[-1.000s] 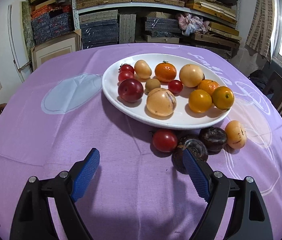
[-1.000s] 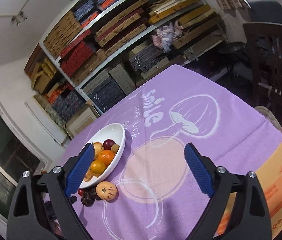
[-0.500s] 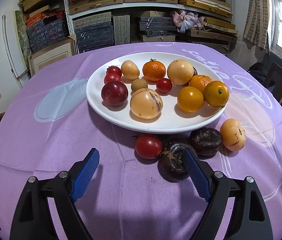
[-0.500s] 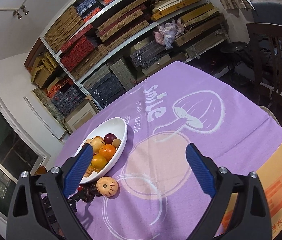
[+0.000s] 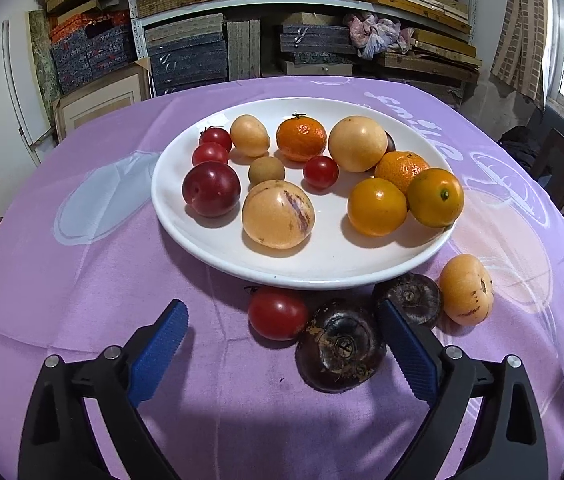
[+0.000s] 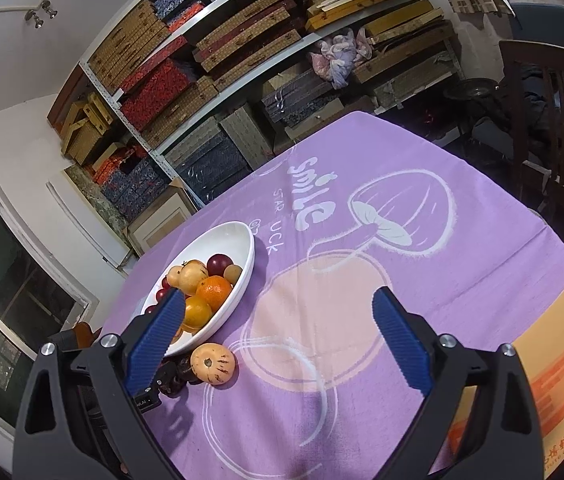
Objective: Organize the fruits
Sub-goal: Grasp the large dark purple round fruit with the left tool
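A white plate [image 5: 210,256] on the purple cloth holds several fruits: oranges, red plums, tomatoes, pale melons. On the cloth in front of it lie a red tomato [image 5: 278,313], two dark purple fruits [image 5: 340,346] [image 5: 410,298] and a striped pale orange fruit [image 5: 464,290]. My left gripper [image 5: 282,310] hangs just before these, its jaws opening; the tomato and the nearer dark fruit sit ahead between the fingers, untouched. My right gripper [image 6: 278,298] is open over bare cloth, right of the plate [image 6: 242,248] and the striped fruit [image 6: 213,363].
Shelves packed with boxes stand behind the table. A dark wooden chair [image 6: 554,128] is at the table's right side. An orange printed sheet [image 6: 562,360] lies on the cloth's right edge. The left gripper's body [image 6: 82,360] shows low at the left in the right wrist view.
My left gripper has come closer to the loose fruits in front of the plate, and its jaws have spread wider. The right gripper's view has tilted a little.
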Demonstrator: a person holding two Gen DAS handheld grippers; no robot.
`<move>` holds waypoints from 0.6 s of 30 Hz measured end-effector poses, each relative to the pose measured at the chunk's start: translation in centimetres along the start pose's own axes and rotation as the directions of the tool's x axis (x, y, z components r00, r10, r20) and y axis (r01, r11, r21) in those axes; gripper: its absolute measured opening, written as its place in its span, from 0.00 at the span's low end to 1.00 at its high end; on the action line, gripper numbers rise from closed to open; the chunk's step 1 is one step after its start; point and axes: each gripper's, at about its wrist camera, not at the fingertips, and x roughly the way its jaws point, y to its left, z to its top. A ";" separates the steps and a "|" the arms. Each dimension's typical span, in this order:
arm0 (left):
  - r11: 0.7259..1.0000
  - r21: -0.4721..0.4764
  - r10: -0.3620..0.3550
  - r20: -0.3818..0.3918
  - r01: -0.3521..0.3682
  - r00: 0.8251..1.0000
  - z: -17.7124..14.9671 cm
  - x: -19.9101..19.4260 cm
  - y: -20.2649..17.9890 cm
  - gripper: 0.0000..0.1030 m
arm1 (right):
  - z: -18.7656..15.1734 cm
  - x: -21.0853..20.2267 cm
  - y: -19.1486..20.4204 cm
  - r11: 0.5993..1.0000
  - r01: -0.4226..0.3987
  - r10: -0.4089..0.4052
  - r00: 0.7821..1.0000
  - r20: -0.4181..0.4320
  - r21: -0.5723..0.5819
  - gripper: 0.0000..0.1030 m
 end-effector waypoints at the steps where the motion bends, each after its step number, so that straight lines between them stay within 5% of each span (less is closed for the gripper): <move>1: 1.000 0.002 -0.001 -0.003 0.001 1.000 -0.3 -0.2 0.2 0.95 | 0.0 0.0 0.0 1.000 -0.001 0.001 1.000 0.000 0.001 0.90; 12: 0.996 -0.015 0.091 0.018 -0.091 0.996 -3.6 -3.3 4.9 0.95 | -0.1 0.2 0.6 1.000 -0.019 0.019 1.000 -0.006 -0.004 0.91; 18: 0.999 0.013 0.050 0.021 -0.050 0.999 -2.4 -2.1 2.7 0.95 | -0.4 0.6 0.7 1.000 -0.009 0.009 1.000 -0.017 -0.022 0.91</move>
